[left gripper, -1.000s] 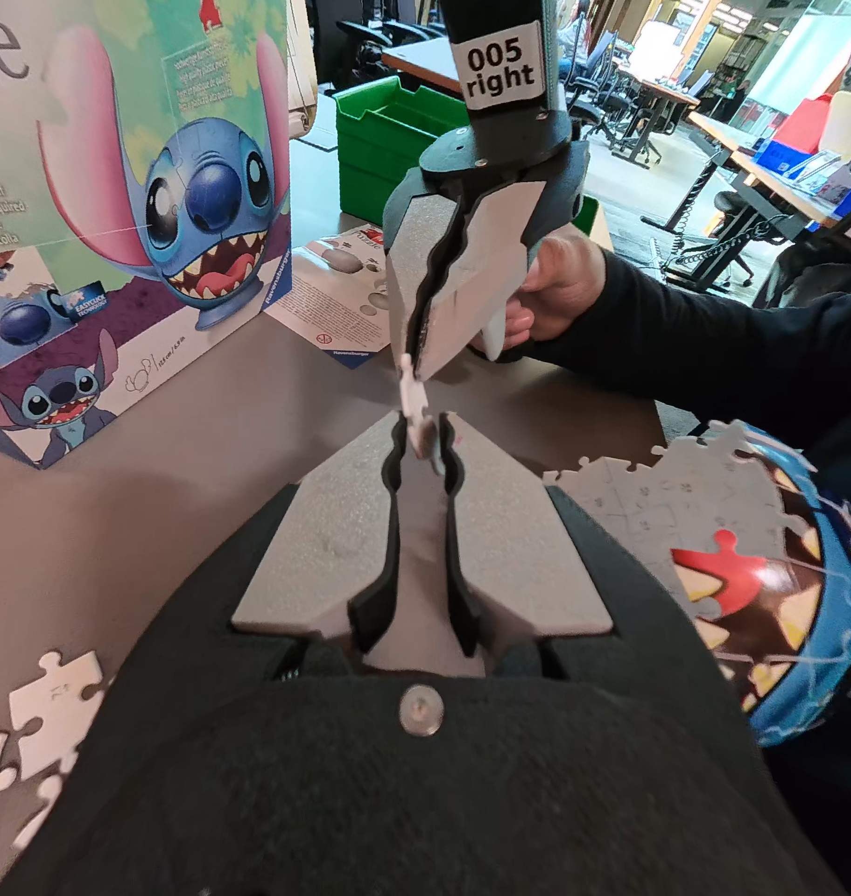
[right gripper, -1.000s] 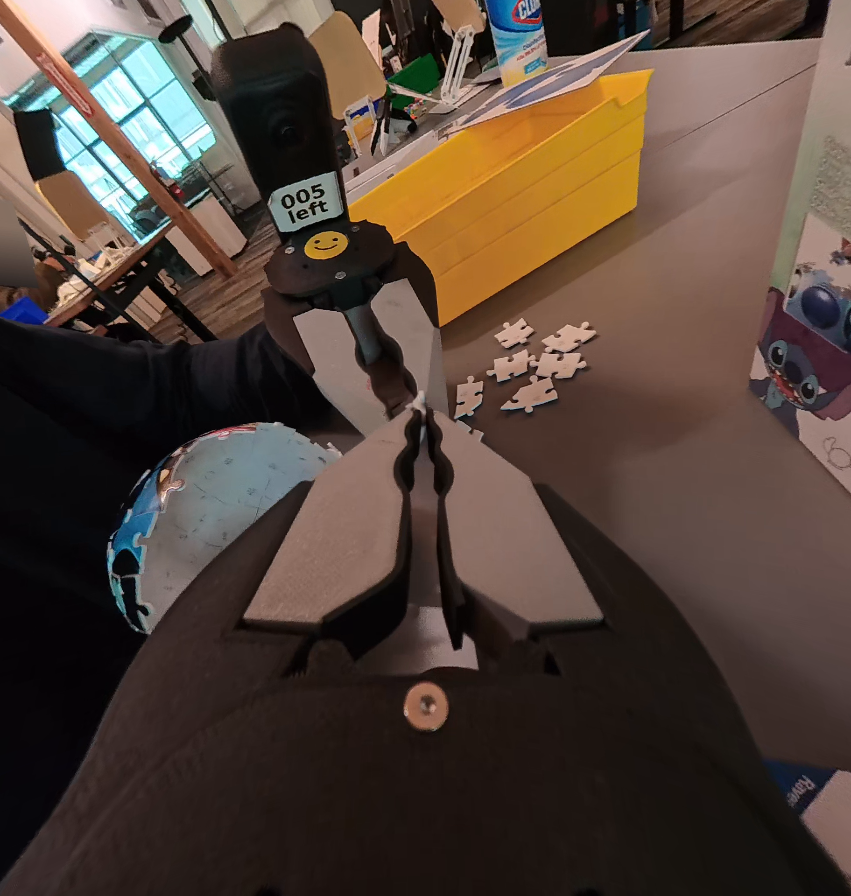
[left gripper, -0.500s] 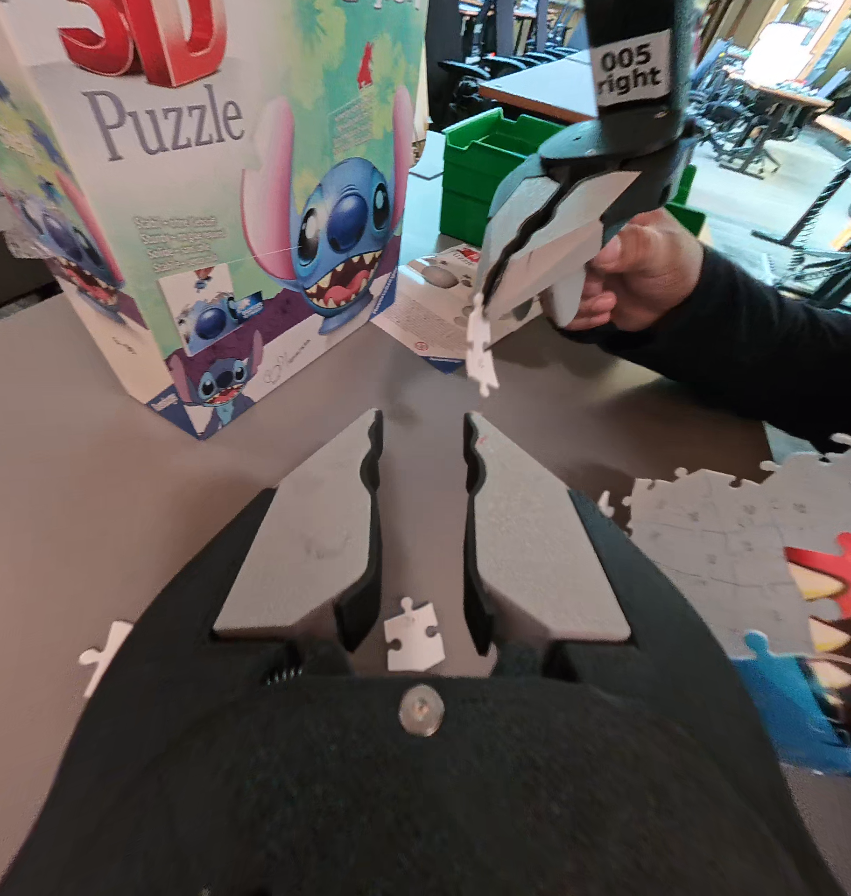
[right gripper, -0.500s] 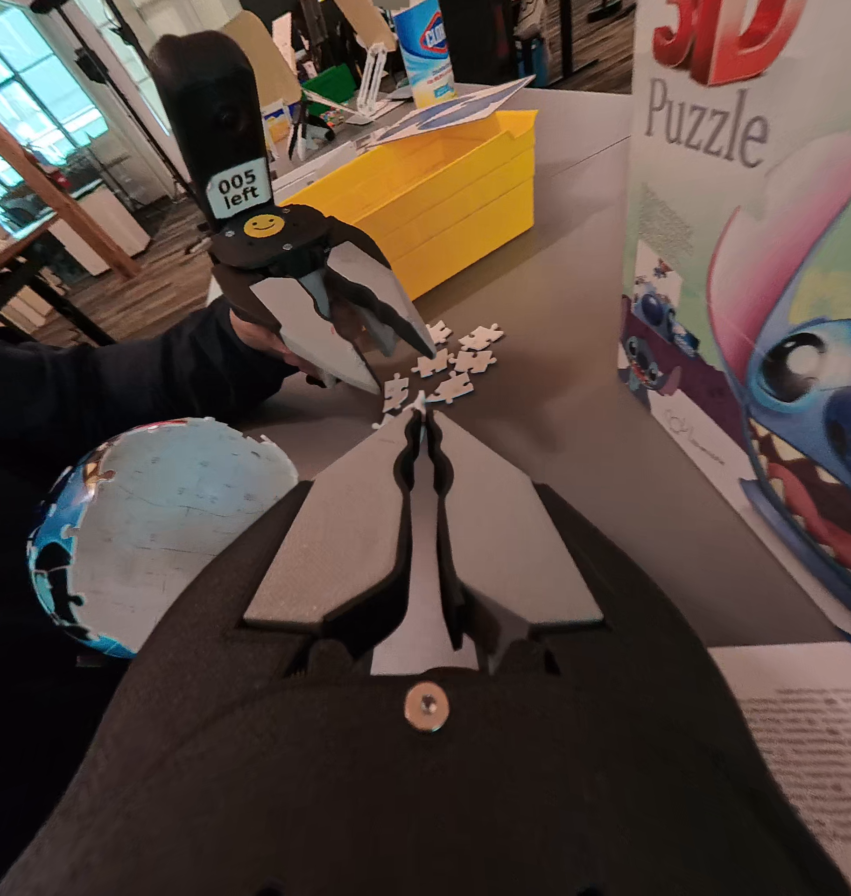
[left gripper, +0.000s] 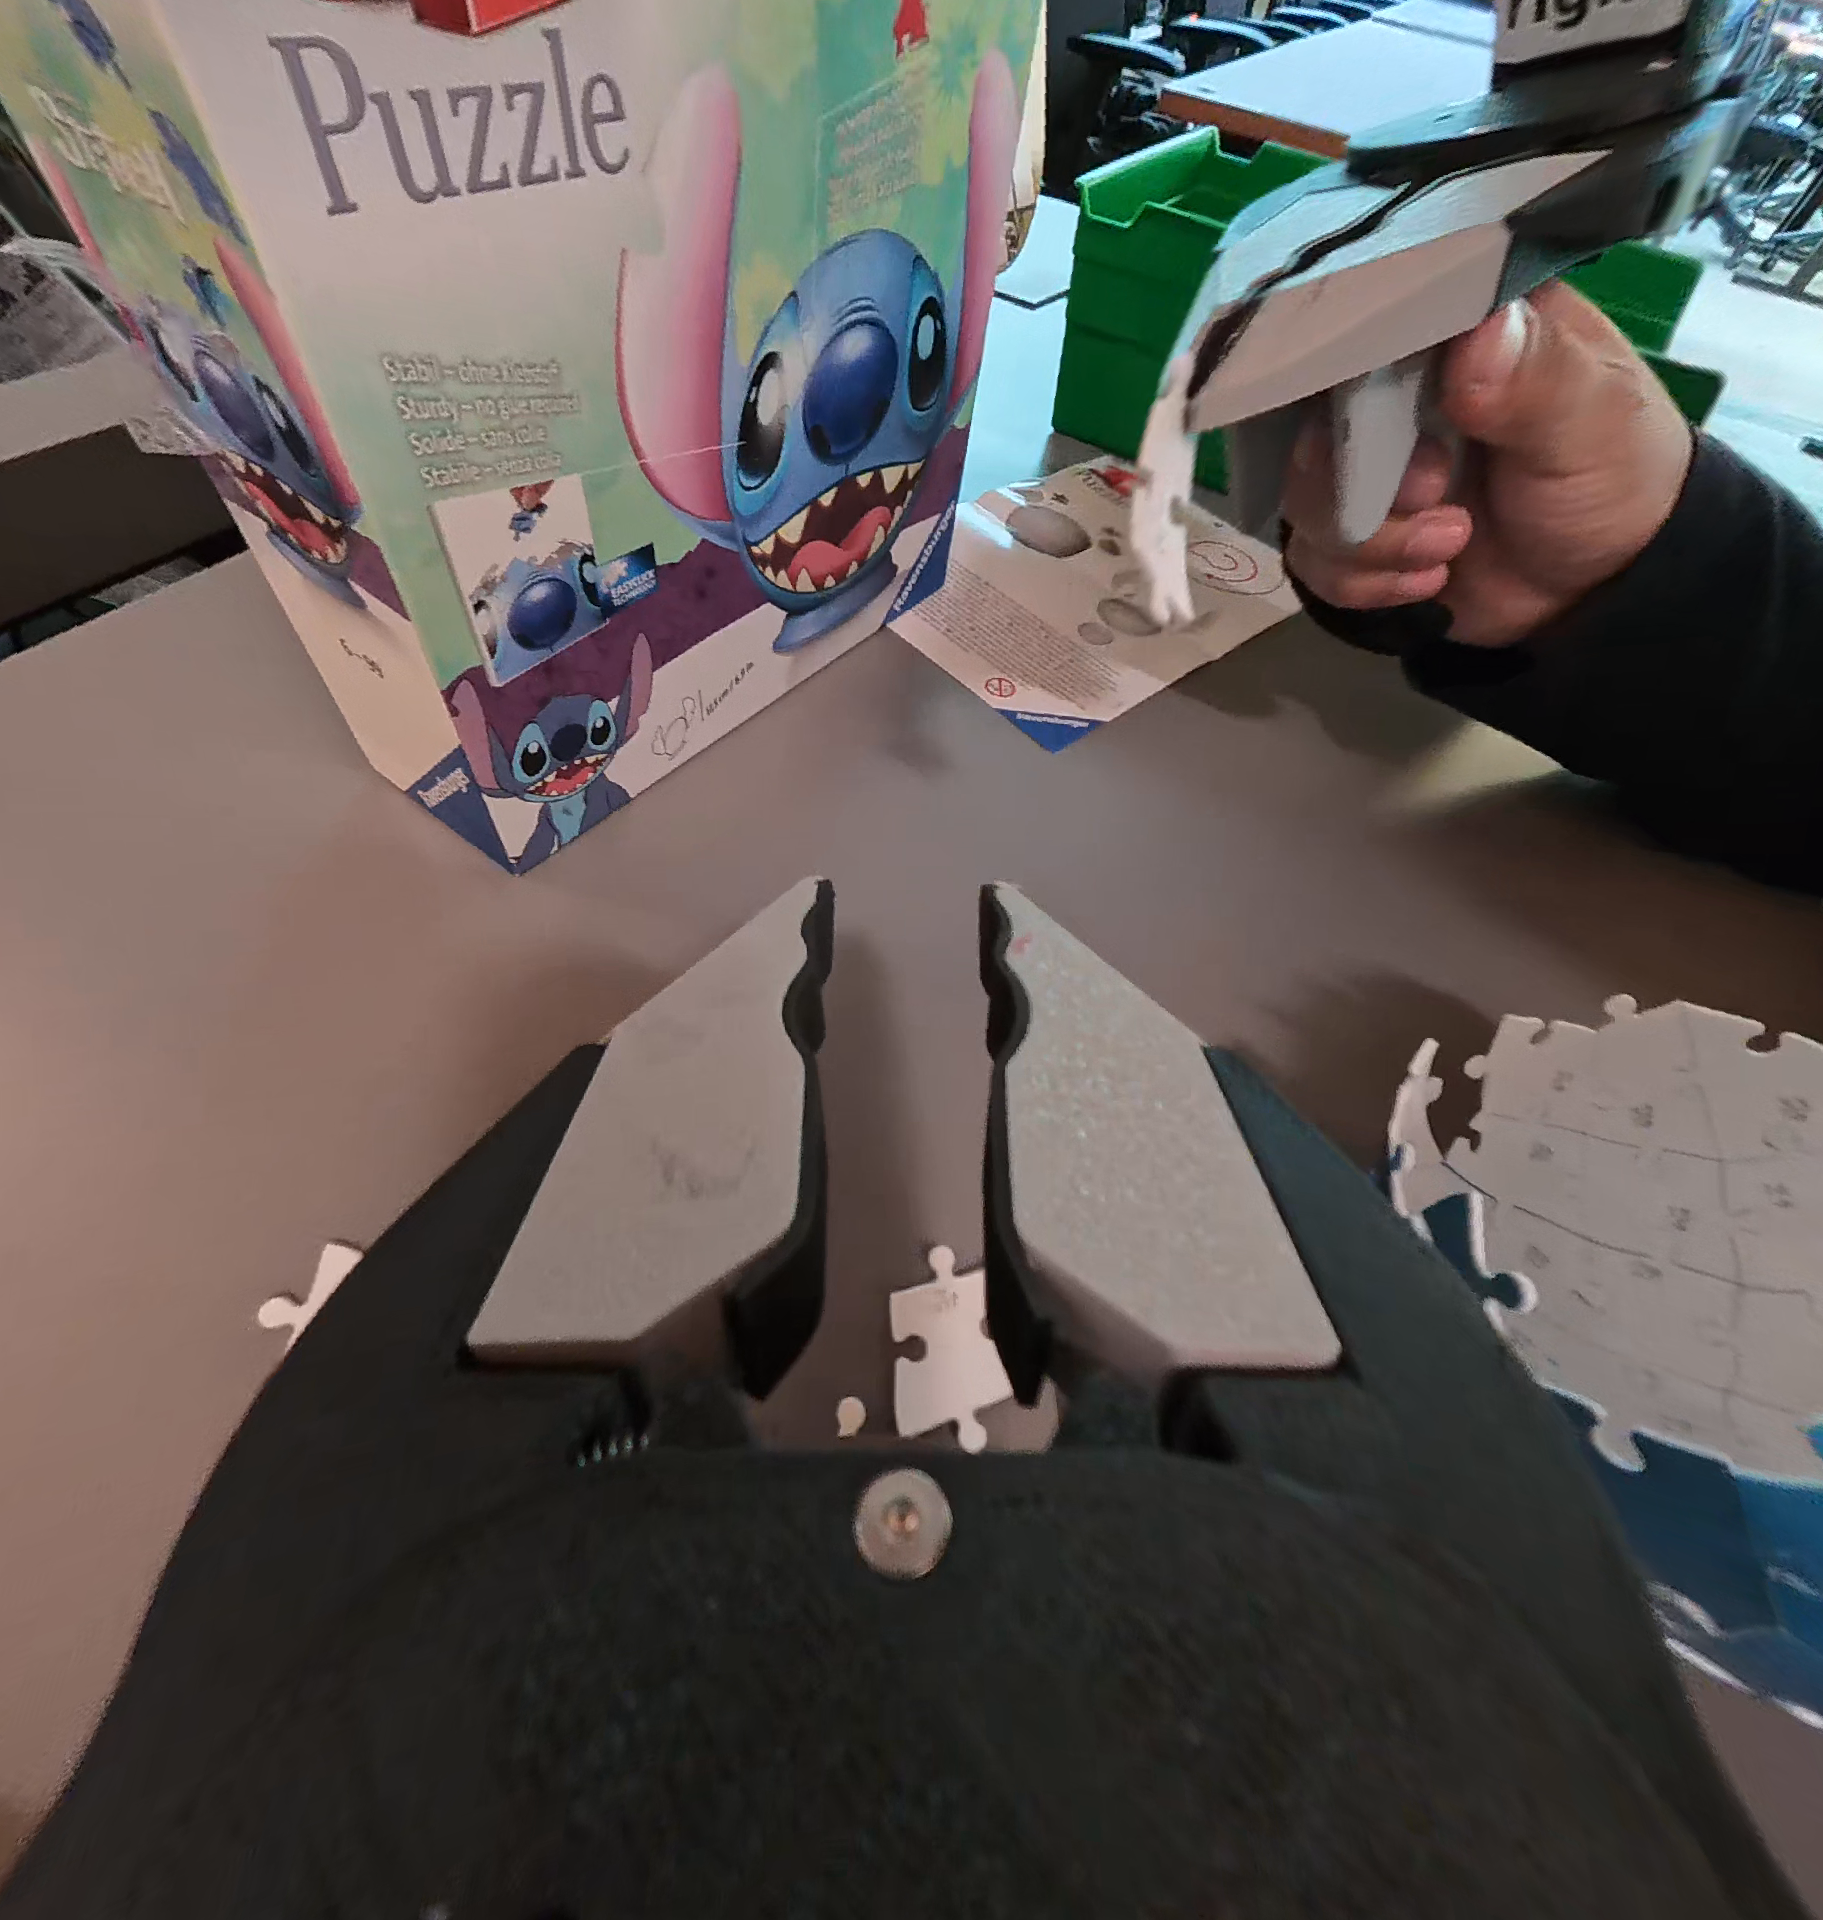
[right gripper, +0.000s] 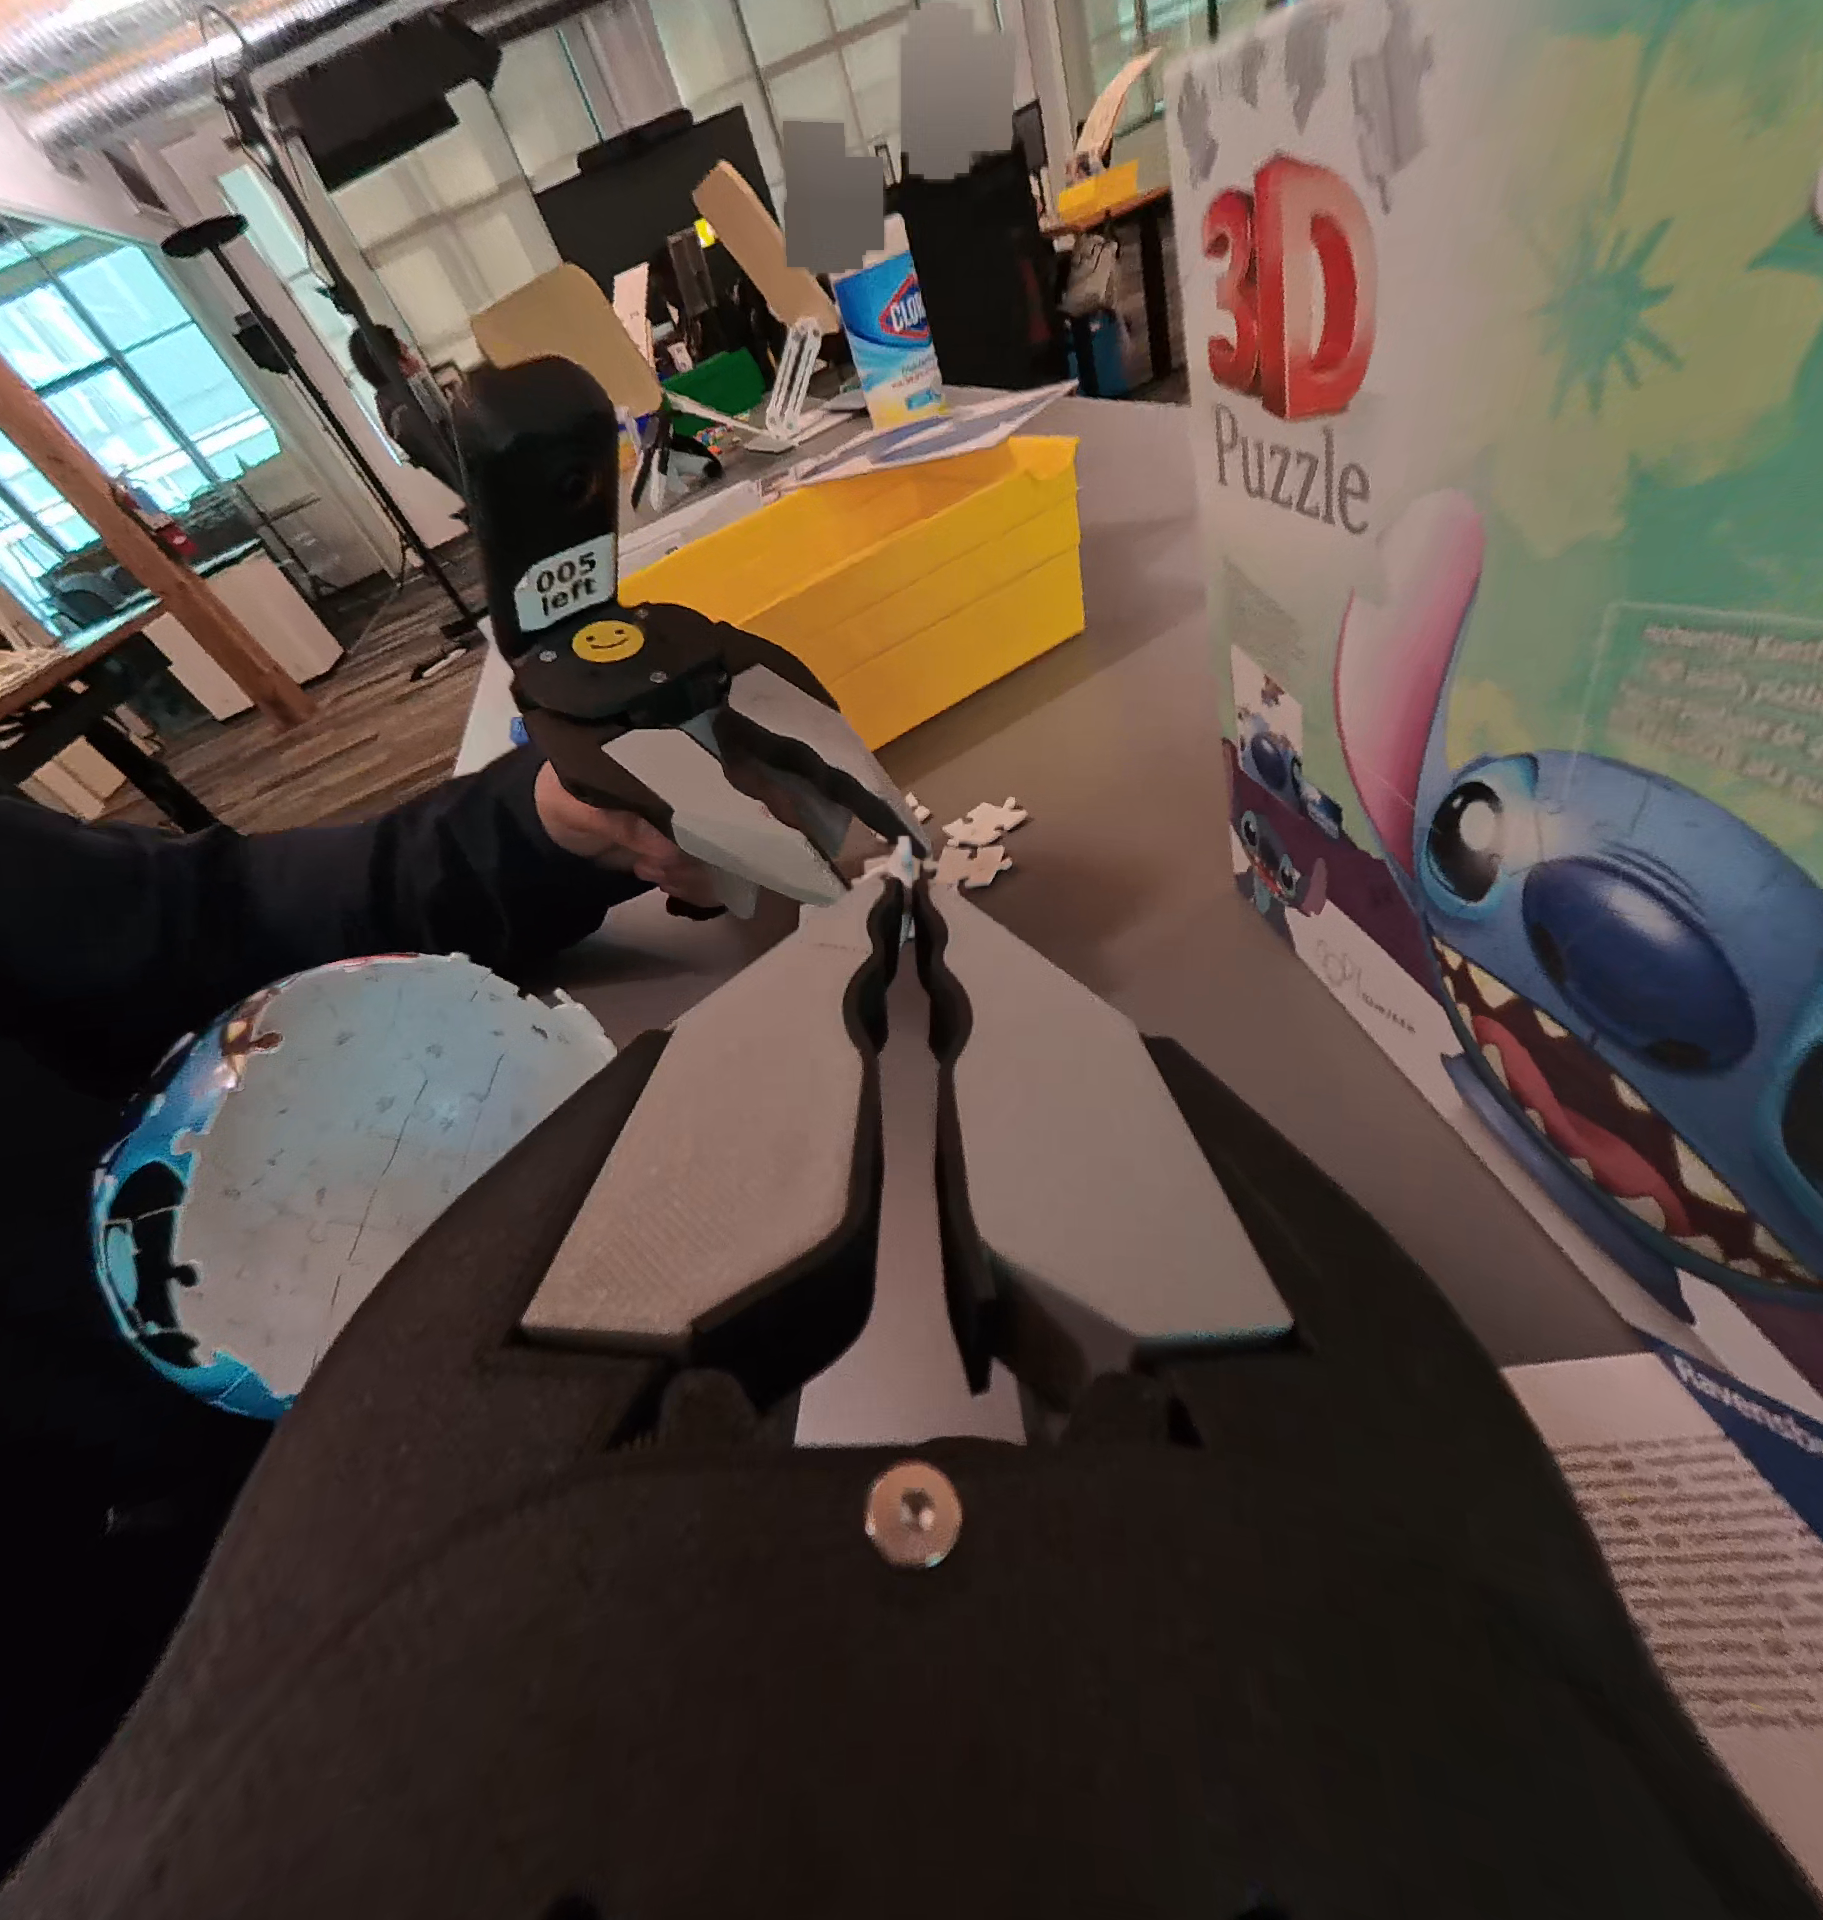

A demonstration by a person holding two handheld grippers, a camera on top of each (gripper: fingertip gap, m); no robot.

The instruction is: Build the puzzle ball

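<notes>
My right gripper (right gripper: 905, 894) is shut on a white puzzle piece (left gripper: 1161, 499), which hangs from its tips above the table; the piece's edge shows at the tips in the right wrist view (right gripper: 899, 860). My left gripper (left gripper: 905, 902) is open and empty, low over the grey table. The half-built puzzle ball (left gripper: 1655, 1247), white inside and blue outside, lies open side up to the right of my left gripper; it also shows in the right wrist view (right gripper: 346, 1153). Loose white pieces (left gripper: 943, 1351) lie under my left gripper and in a small cluster (right gripper: 980, 842).
The tall puzzle box (left gripper: 574, 416) stands on the table ahead, with an instruction leaflet (left gripper: 1083, 613) beside it. A yellow bin (right gripper: 886, 582) and a green bin (left gripper: 1135, 270) sit farther back. A person's hands and dark sleeves hold both grippers. The tips of one gripper are about 10 centimeters away from the tips of the other. Both grippers' tips are roughly 20 centimeters from the half-built puzzle ball (left gripper: 1655, 1247).
My left gripper let go of the piece, opened and drew back low over the table. My right gripper kept the piece and lifted it up and to the right.
</notes>
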